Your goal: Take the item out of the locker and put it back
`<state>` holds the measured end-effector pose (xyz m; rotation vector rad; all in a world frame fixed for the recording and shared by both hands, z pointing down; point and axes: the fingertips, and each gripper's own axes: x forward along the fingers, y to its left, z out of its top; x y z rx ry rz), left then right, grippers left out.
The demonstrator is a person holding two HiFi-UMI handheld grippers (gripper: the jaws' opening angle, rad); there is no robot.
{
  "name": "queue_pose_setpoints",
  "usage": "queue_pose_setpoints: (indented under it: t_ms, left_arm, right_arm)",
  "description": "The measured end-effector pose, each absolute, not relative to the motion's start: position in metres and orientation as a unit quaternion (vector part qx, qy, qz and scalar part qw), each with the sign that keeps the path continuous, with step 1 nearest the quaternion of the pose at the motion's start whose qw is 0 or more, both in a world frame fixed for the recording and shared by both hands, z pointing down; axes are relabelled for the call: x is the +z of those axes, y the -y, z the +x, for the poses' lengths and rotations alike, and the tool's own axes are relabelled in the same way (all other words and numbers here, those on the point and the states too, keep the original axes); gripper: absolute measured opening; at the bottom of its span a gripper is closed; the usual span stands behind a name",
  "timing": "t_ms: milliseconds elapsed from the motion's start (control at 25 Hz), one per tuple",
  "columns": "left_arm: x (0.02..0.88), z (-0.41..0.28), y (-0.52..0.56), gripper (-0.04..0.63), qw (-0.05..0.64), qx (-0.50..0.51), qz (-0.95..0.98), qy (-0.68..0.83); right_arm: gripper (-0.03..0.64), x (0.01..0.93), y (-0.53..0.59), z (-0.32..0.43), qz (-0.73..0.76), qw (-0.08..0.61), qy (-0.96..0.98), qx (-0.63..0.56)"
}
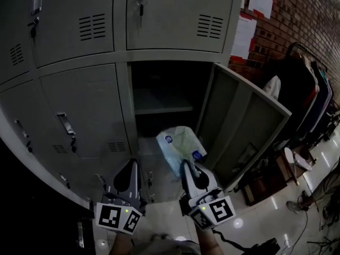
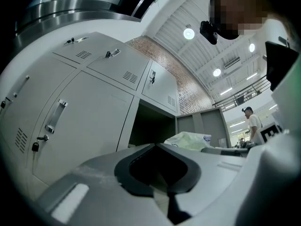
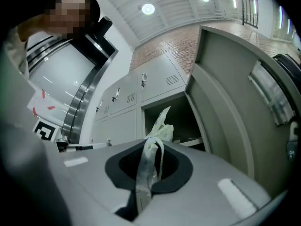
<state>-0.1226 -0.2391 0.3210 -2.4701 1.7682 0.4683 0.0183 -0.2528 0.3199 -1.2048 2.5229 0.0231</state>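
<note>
A white plastic bag (image 1: 180, 145) with blue print hangs in front of the open locker (image 1: 164, 100), low in its doorway. My right gripper (image 1: 187, 167) is shut on the bag's twisted handle (image 3: 148, 166), which runs up between the jaws in the right gripper view. The bag's crumpled top (image 3: 161, 126) shows ahead of the jaws, against the dark compartment. My left gripper (image 1: 133, 166) is just left of the bag, jaws shut with nothing in them (image 2: 157, 173). From the left gripper view the bag (image 2: 188, 139) lies to the right. A shelf (image 1: 162, 109) crosses the compartment.
The locker door (image 1: 239, 121) stands swung out to the right. Closed lockers with handles (image 1: 66, 124) fill the left and top. A rack of dark clothes (image 1: 308, 89) and clutter on the floor (image 1: 265, 185) are at the right. A person (image 2: 254, 124) stands far off.
</note>
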Motion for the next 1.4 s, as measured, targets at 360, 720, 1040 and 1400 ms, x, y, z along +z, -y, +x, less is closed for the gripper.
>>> queue_pose_setpoints:
  t_ms: [360, 720, 1040, 1400]
  left_arm:
    - [0.315, -0.118, 0.232, 0.005, 0.040, 0.150, -0.803, -0.576]
    - [0.315, -0.119, 0.235, 0.005, 0.039, 0.151, -0.800, -0.579]
    - [0.316, -0.123, 0.238, 0.005, 0.035, 0.154, -0.797, -0.583]
    - [0.324, -0.147, 0.235, 0.005, 0.039, 0.137, -0.779, -0.611]
  right_arm:
    - [0.014, 0.315, 0.245, 0.027, -0.428, 0.179, -0.886, 0.007]
    - [0.014, 0.311, 0.247, 0.027, -0.422, 0.196, -0.885, -0.001]
    - [0.014, 0.309, 0.251, 0.028, -0.416, 0.200, -0.887, -0.003]
    - [0.014, 0.236, 0.401, -0.012, -0.457, 0.105, -0.879, 0.084]
